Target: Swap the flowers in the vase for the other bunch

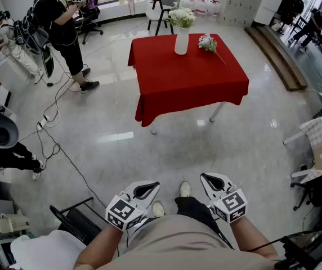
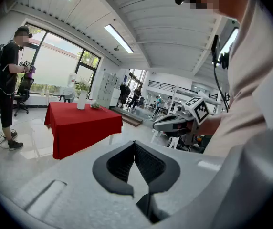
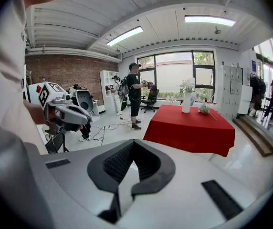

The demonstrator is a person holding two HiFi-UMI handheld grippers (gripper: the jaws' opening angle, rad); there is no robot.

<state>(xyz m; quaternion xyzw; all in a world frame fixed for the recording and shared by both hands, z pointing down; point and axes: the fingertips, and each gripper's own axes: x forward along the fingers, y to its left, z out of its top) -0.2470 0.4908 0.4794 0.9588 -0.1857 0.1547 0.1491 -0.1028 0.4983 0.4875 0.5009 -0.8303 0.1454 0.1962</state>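
Observation:
A white vase (image 1: 181, 40) with a bunch of white flowers (image 1: 182, 17) stands on the far side of a table under a red cloth (image 1: 189, 77). A second small bunch with a long stem (image 1: 209, 44) lies on the cloth to the right of the vase. Both grippers are held close to my body, far from the table. My left gripper (image 1: 148, 189) and my right gripper (image 1: 211, 180) are shut with nothing between the jaws. The table shows small in the left gripper view (image 2: 81, 123) and in the right gripper view (image 3: 191, 128).
A person in black (image 1: 65, 32) stands left of the table among cables on the floor. Office chairs (image 1: 90, 16) and a white chair (image 1: 162, 10) stand behind. A dark folding frame (image 1: 74, 221) is at my left. Shelving lines the left wall, a wooden step (image 1: 276, 55) the right.

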